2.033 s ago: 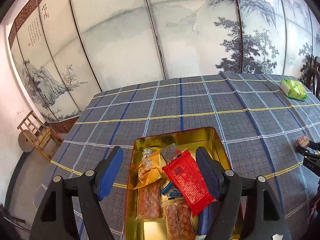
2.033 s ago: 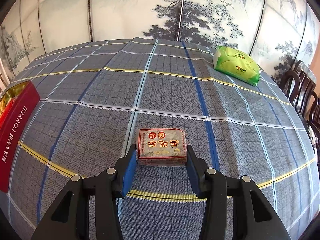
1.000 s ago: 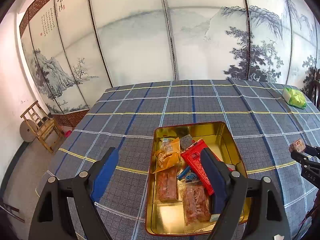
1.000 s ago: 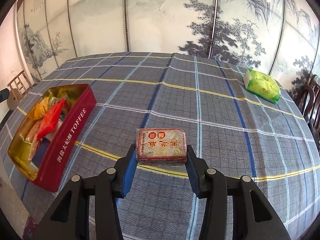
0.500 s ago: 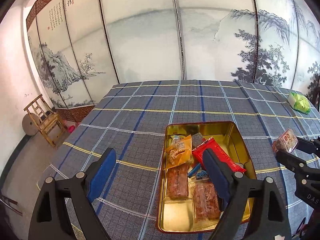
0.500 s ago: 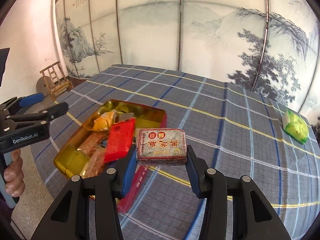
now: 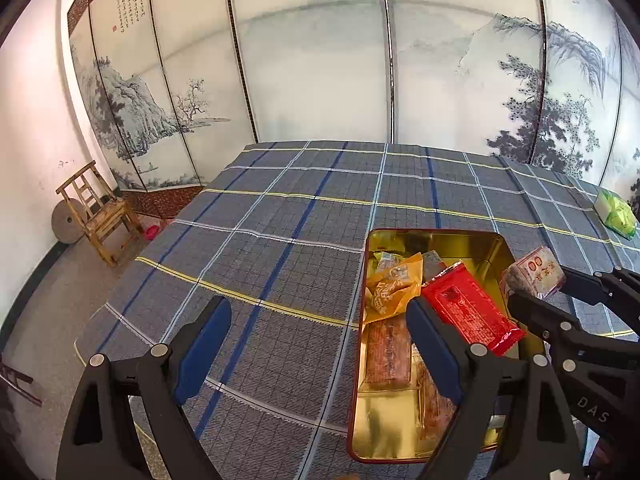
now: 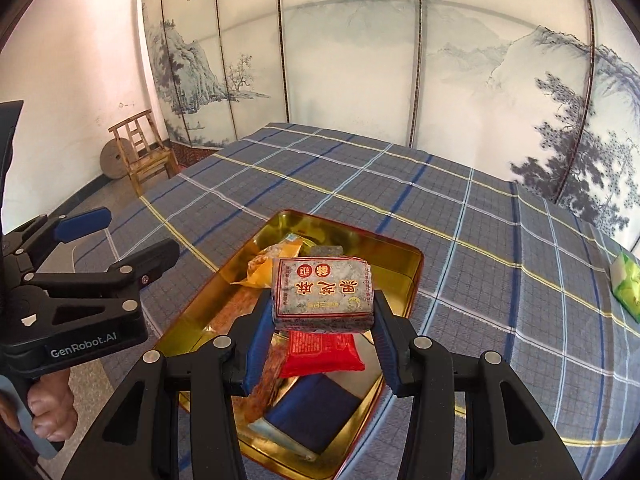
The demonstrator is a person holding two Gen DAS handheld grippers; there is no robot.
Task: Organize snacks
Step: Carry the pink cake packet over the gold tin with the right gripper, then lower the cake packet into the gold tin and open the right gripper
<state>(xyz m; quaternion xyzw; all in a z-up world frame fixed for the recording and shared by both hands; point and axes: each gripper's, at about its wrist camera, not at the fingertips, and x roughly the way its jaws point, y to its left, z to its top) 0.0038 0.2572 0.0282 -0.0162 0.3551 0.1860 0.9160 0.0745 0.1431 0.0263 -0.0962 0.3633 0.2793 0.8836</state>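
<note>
A gold-lined red tin (image 7: 432, 233) sits on the checked tablecloth and holds a red packet (image 7: 468, 312), a yellow packet (image 7: 394, 284) and brown bars (image 7: 386, 356). My right gripper (image 8: 322, 320) is shut on a grey-and-red wrapped cake packet (image 8: 322, 292), held in the air over the tin (image 8: 360, 236); it hides part of the contents. From the left wrist view that packet (image 7: 534, 272) hangs above the tin's right rim. My left gripper (image 7: 316, 344) stands open and empty at the tin's near left side, its right finger in front of the snacks.
A green packet (image 7: 616, 214) lies near the table's far right edge. A wooden chair (image 7: 96, 216) stands on the floor beyond the table's left side. A painted folding screen backs the table. A hand (image 8: 48, 404) holds the left gripper's handle.
My right gripper has carried the cake packet leftward and up until it hangs over the tin. The left gripper has drifted left off the tin, and its jaws have spread a little.
</note>
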